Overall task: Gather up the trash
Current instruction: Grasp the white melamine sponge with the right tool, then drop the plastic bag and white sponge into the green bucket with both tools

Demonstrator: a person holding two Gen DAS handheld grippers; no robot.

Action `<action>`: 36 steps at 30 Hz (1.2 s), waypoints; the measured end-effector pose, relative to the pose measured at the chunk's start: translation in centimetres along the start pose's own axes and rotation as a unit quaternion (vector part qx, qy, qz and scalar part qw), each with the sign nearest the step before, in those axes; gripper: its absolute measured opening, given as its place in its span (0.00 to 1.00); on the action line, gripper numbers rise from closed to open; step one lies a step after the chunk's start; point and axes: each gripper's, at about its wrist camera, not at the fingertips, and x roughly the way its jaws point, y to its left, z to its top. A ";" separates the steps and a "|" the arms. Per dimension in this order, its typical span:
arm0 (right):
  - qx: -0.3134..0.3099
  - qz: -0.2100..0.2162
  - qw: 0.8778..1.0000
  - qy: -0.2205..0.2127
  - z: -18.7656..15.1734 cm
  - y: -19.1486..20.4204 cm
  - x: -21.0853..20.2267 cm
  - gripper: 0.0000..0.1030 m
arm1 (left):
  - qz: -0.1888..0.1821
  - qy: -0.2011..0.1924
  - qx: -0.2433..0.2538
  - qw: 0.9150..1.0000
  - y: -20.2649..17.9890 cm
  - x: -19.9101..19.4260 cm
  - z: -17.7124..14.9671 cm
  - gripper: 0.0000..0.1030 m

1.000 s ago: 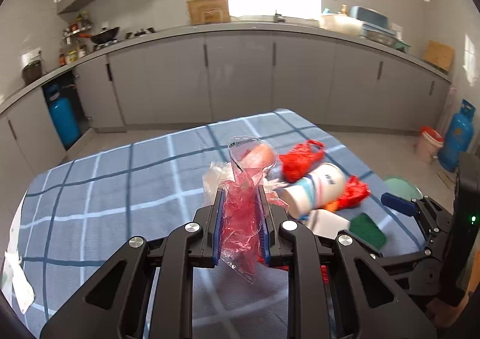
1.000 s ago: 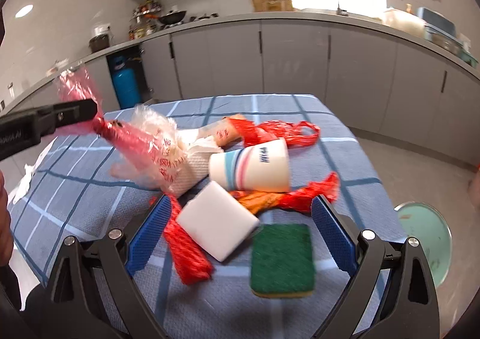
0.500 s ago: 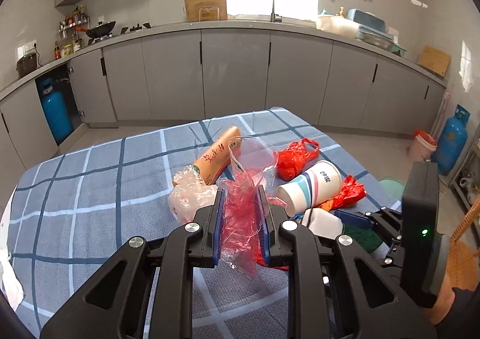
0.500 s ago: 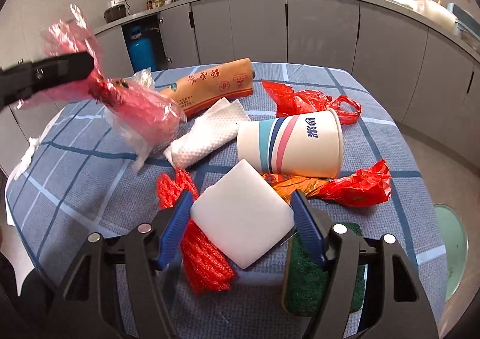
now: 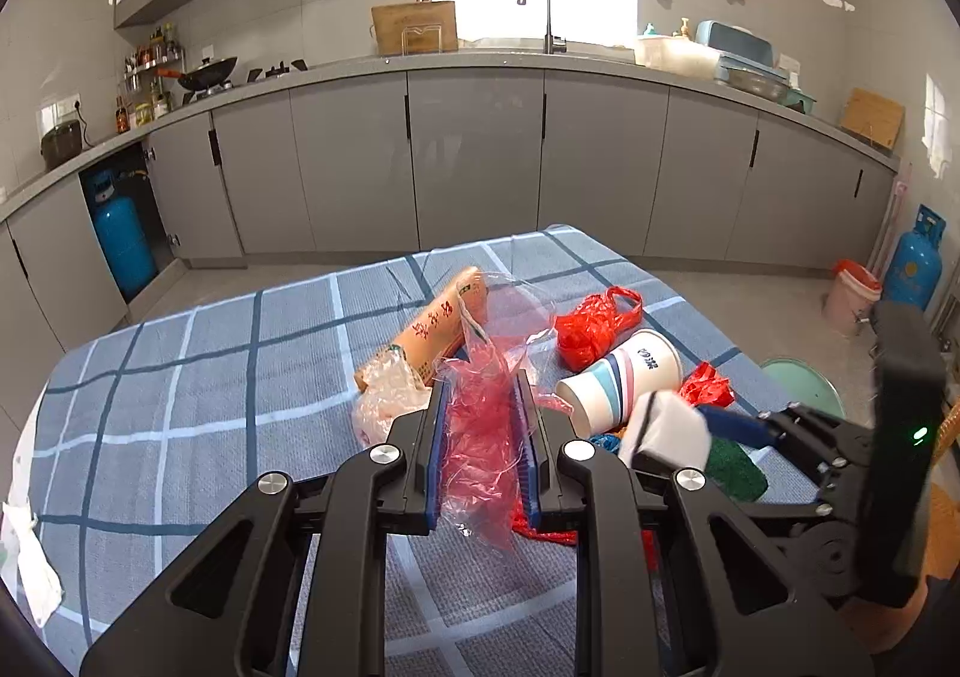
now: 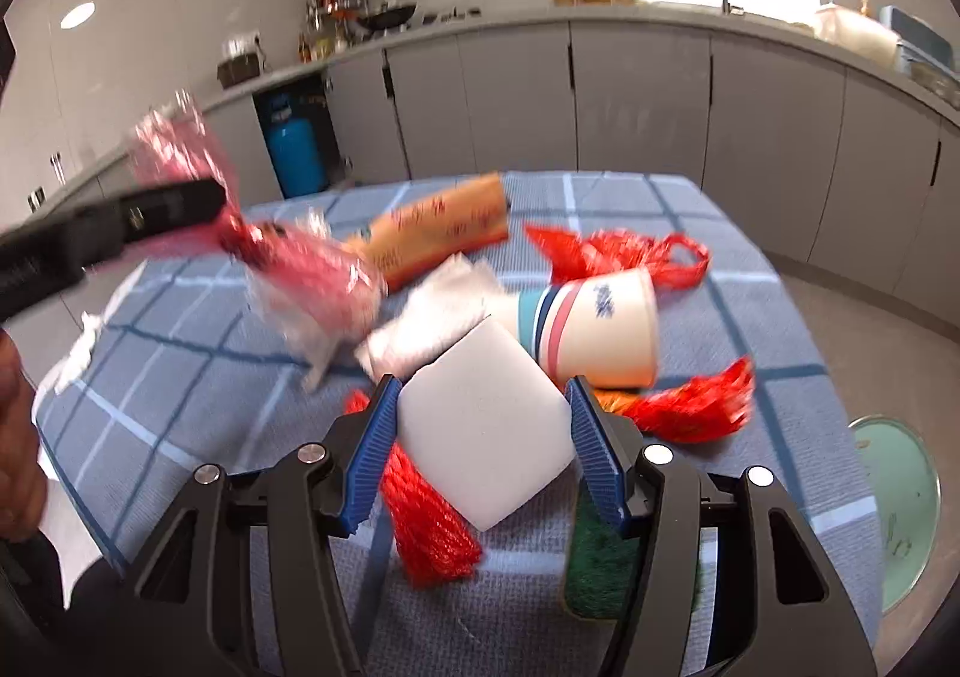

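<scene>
Now my right gripper [image 6: 483,440] has just been closing, and its blue pads sit on two opposite corners of the white sponge [image 6: 480,437], so I read it as gripped. The sponge stands as a diamond between the jaws, one corner pointing away from me and one toward me, and from the left view it looks tipped off the cloth rather than lying flat. Just under it to the left lies a red mesh roll [image 6: 429,521], and under the right jaw a green scourer [image 6: 600,557], both near me on the table [image 6: 780,437]. Beyond the sponge, touching or nearly touching its far corner, a striped paper cup [image 6: 591,326] lies on its side with its mouth to the right.

My left gripper [image 5: 480,449] is pinched narrow on a pink plastic bag [image 5: 486,437], which hangs up and left of the sponge, its open mouth on the far side of the jaws. So the sponge lies low and right, the bag high and left, with only a short gap between them. I judge the coming move is to carry the sponge leftward and up into the bag. The diagonal hold on two corners could let the sponge twist out.
</scene>
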 end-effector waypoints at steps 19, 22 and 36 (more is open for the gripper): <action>0.077 -0.105 0.990 -0.051 0.1 -10.1 -6.0 0.55 | -0.072 -0.019 0.086 0.994 -9.4 2.6 3.4 0.20; 0.093 -0.128 0.986 -0.053 -0.5 -12.4 -6.9 0.55 | -0.093 -0.017 0.100 0.990 -11.8 3.3 3.9 0.20; 0.180 -0.212 0.960 -0.042 -4.7 -23.3 -9.6 0.56 | -0.166 -0.003 0.155 0.974 -22.8 7.2 4.6 0.20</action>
